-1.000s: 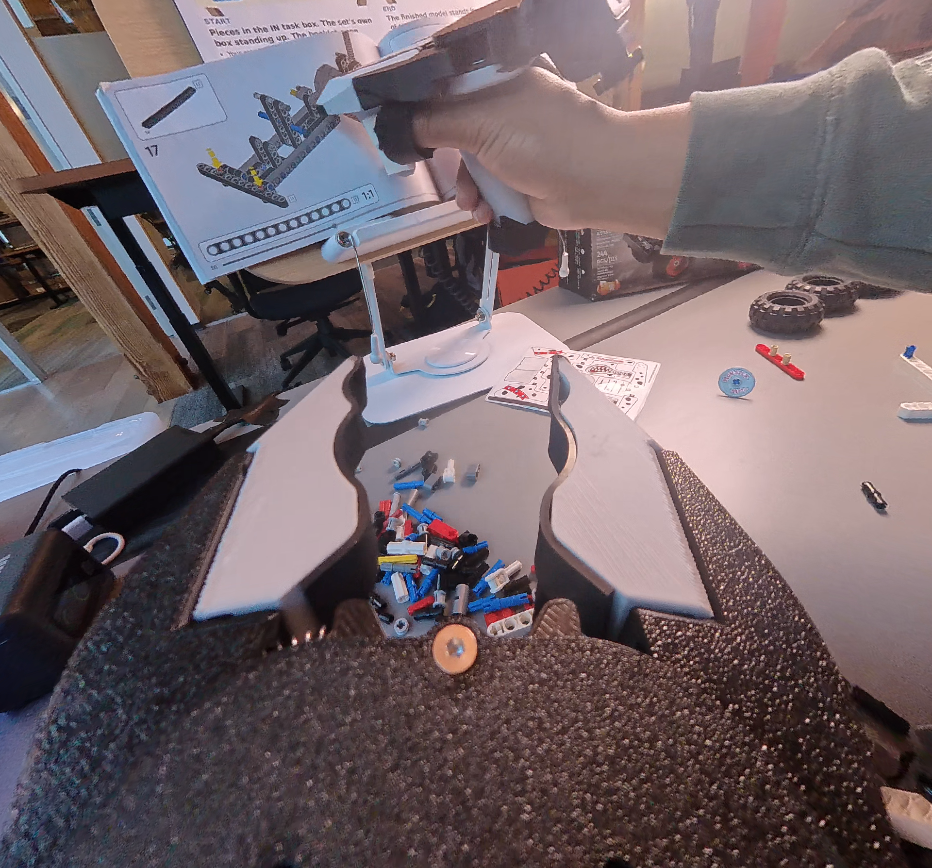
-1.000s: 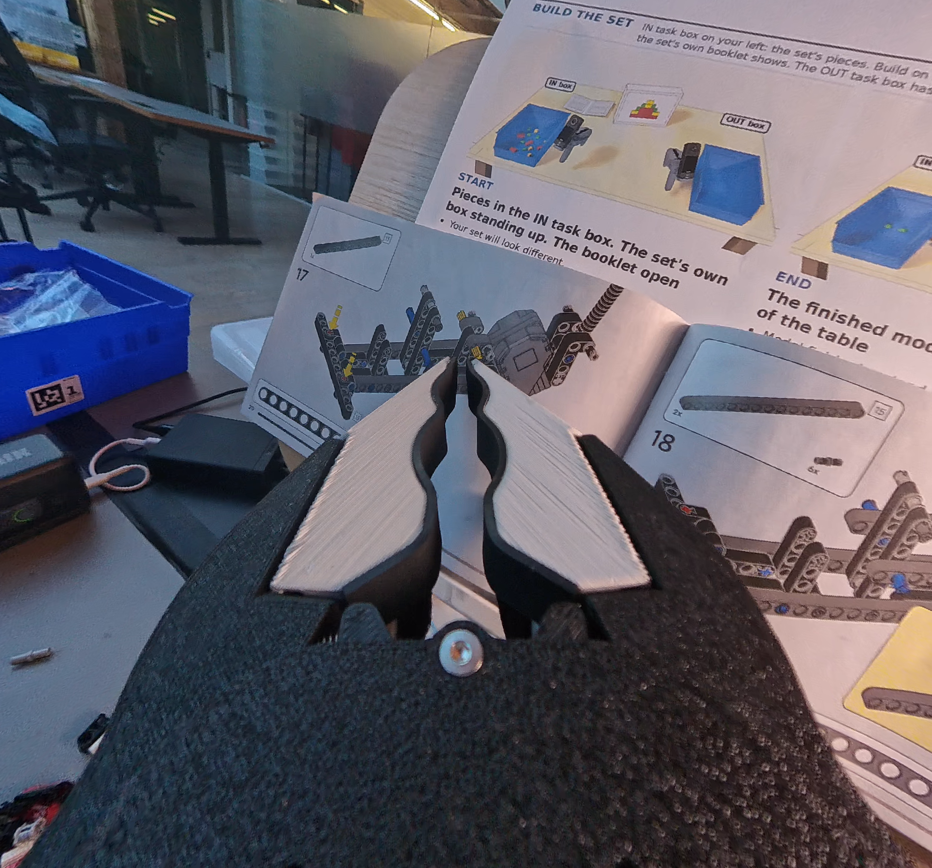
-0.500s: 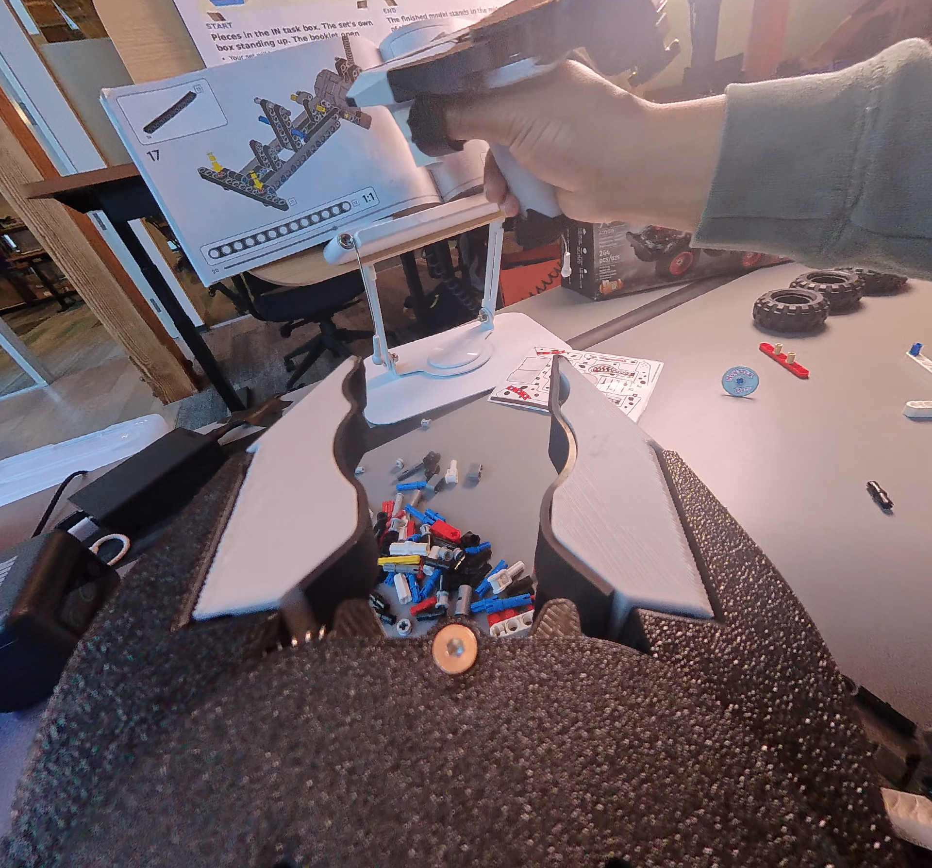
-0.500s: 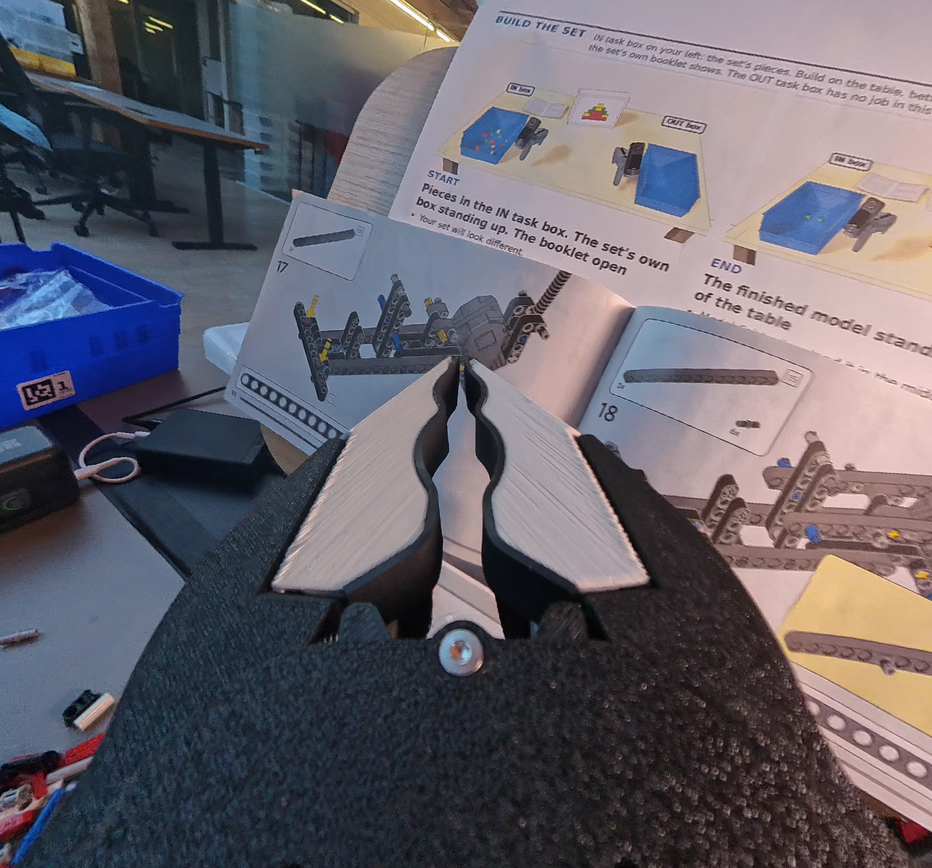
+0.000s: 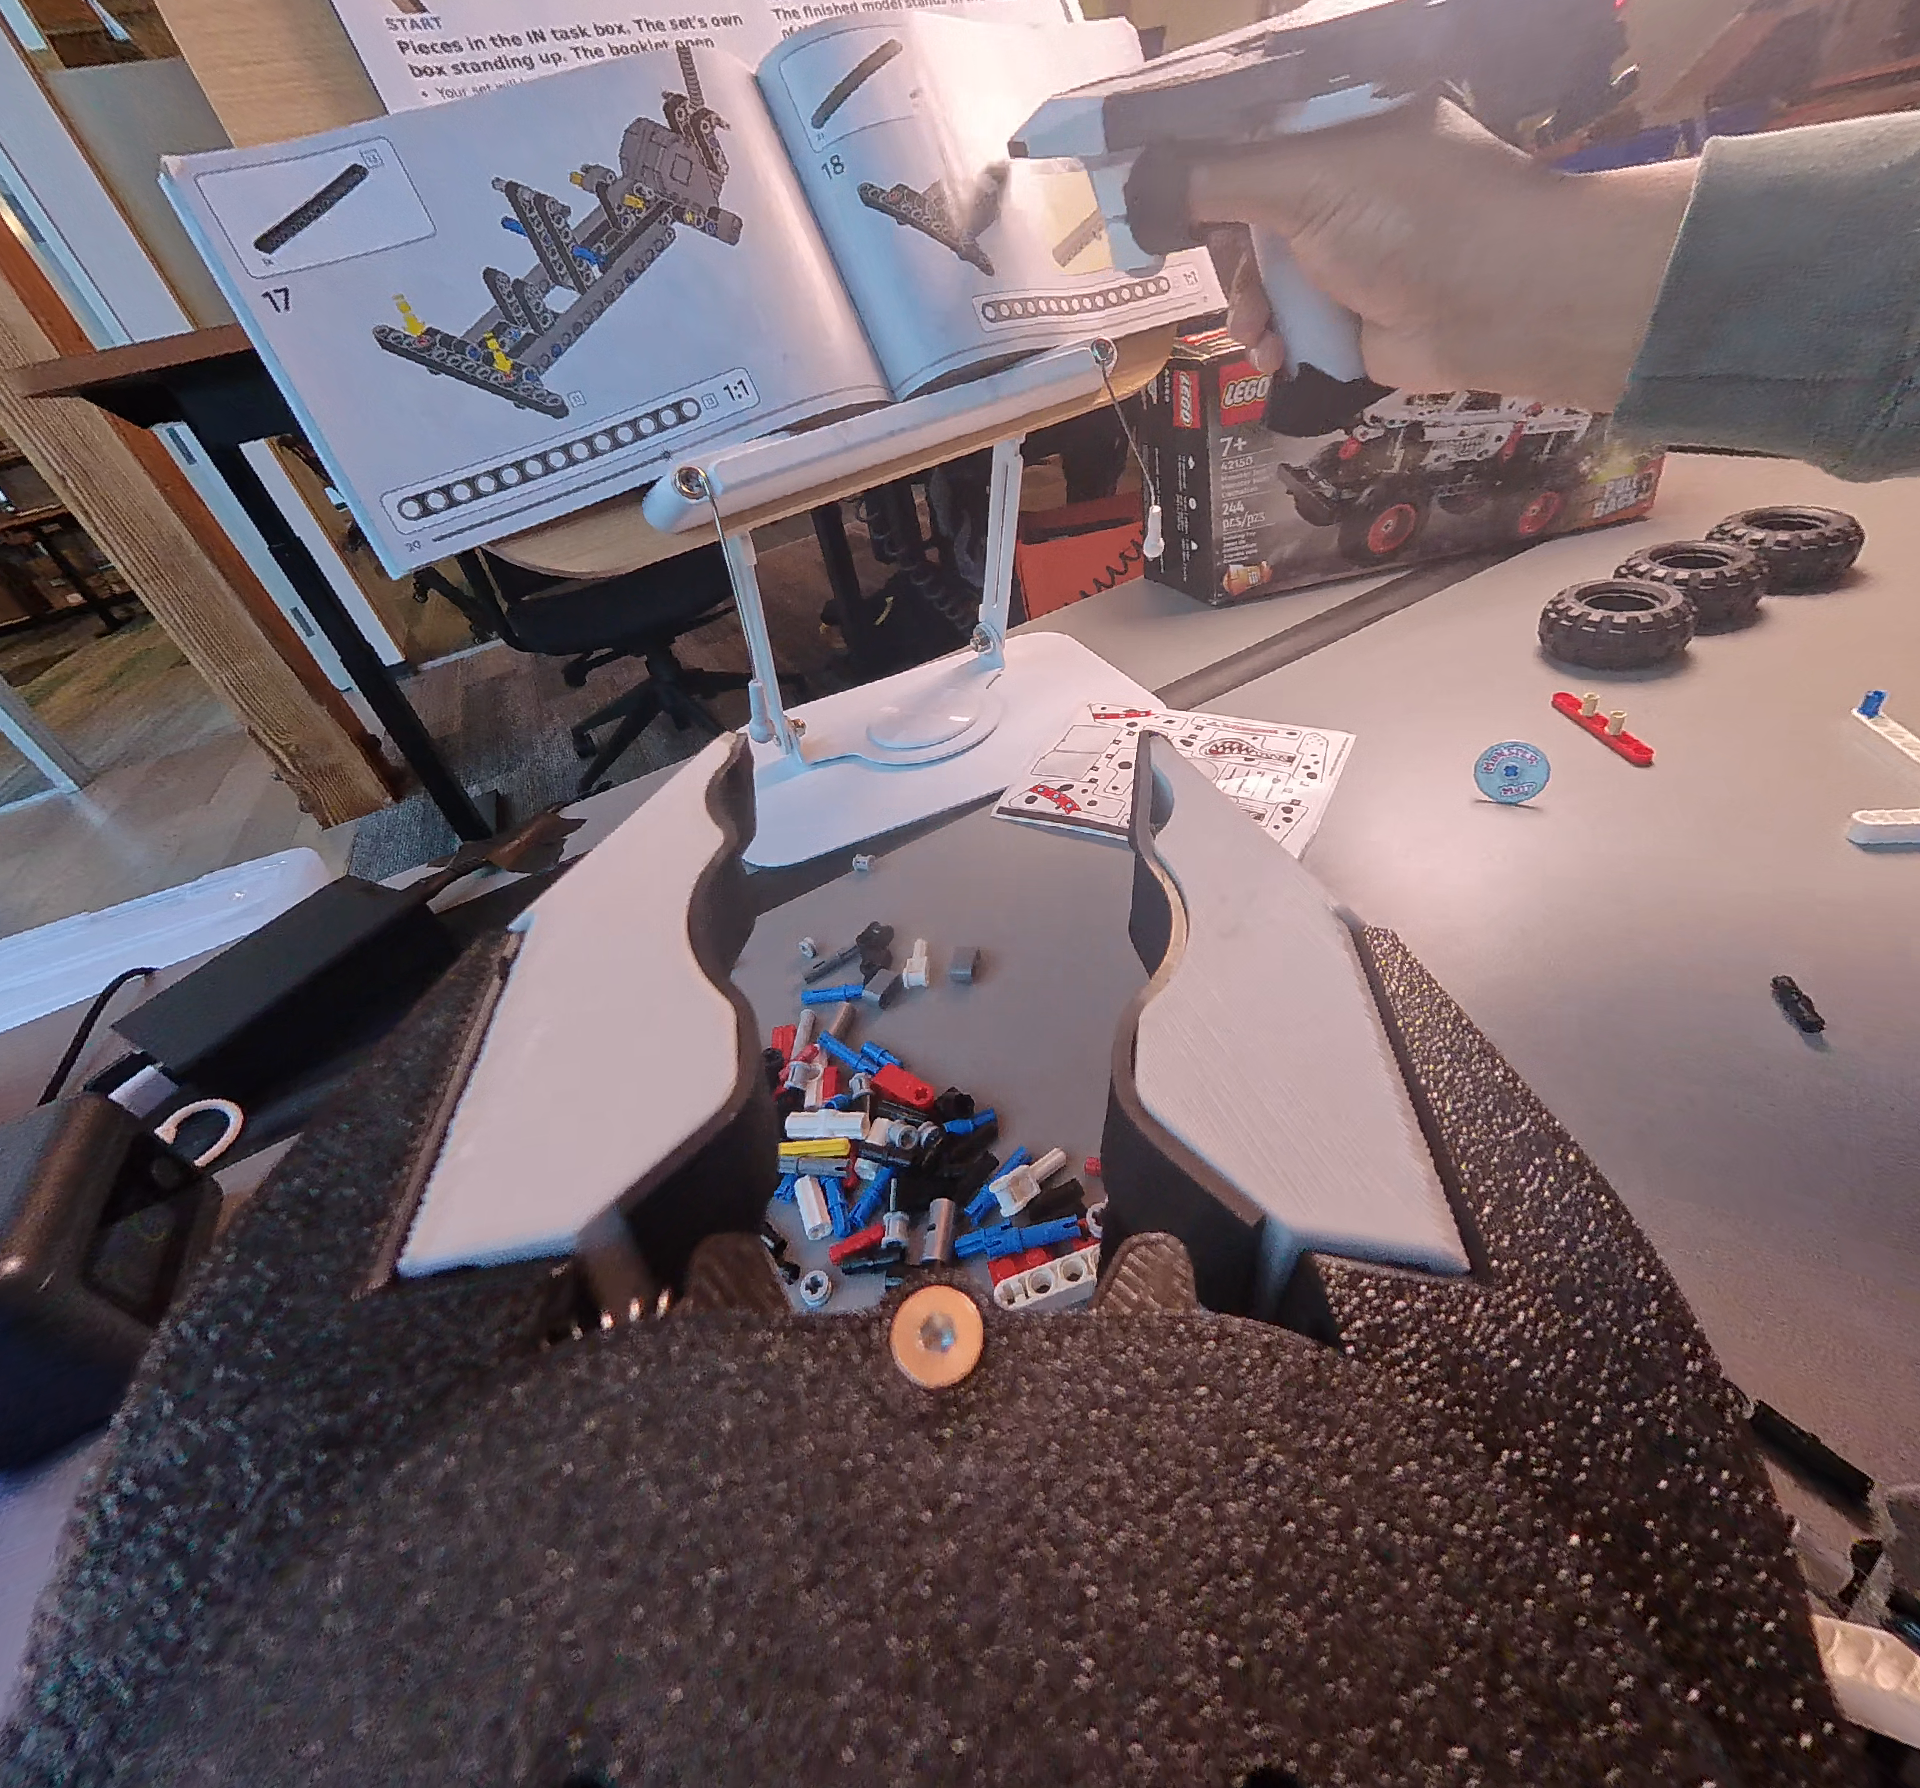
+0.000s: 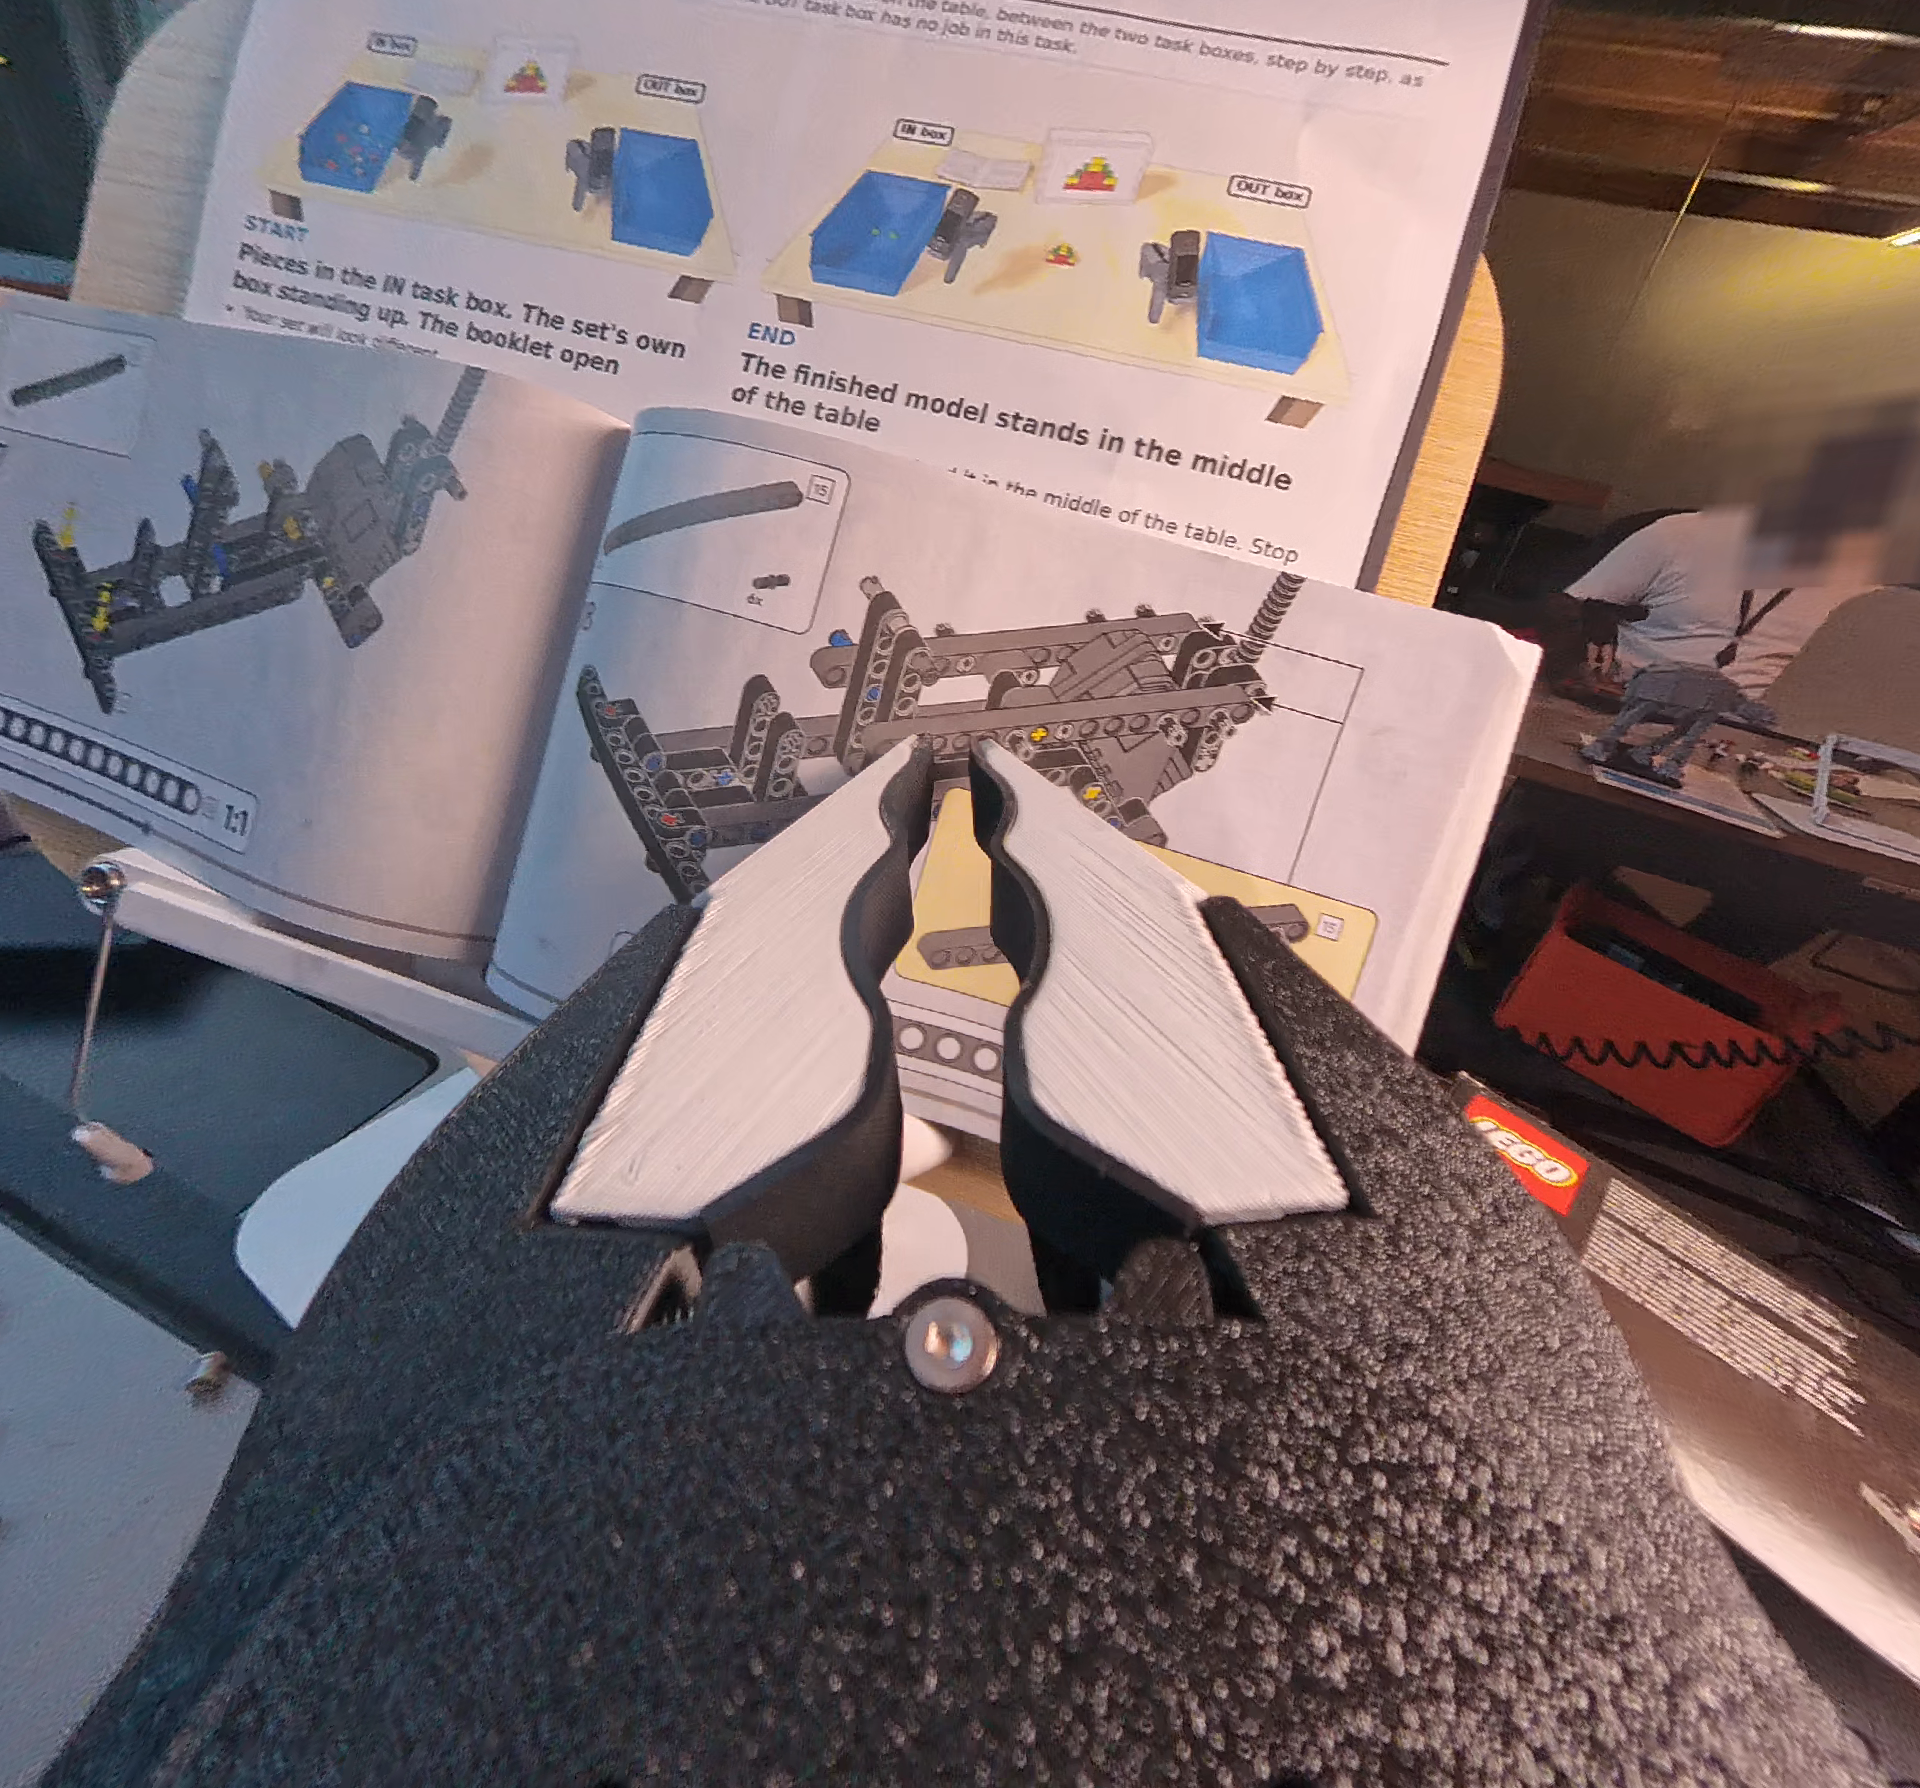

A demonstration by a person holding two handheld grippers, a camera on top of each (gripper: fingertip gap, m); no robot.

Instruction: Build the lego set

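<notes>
Here the step in hand looked like reading the open booklet (image 5: 644,284) on its white stand (image 5: 883,751) at the far edge of the surface (image 5: 1558,959), before the next part was chosen. To do it well, I judged, the right gripper (image 6: 943,762) should clear the right-hand page so the drawing could be seen whole, and the pages should be left undisturbed on the stand's ledge.

The right gripper pointed at that page, its fingers (image 6: 769,990) almost together with only a narrow slit at the tips; they held nothing, and whether the tips touched the paper could not be told. In the left wrist view it showed blurred, raised in a hand (image 5: 1434,263) before the booklet's right page.

The left gripper (image 5: 940,782) hung above the pile of small lego pieces (image 5: 904,1146) near the surface's near-left part, its fingers (image 5: 613,1032) spread wide and empty, touching nothing. The pile lay framed between them, a good start for a pick, though small pins would call for a slow, square closing.

Other parts of the set lay apart toward the right edge: three black tyres (image 5: 1694,585), a red strip (image 5: 1600,725) and a blue disc (image 5: 1512,772). The sticker sheet (image 5: 1268,782) lay beside the stand's base, and the set's box (image 5: 1382,481) stood at the far edge. No assembled model was in view.
</notes>
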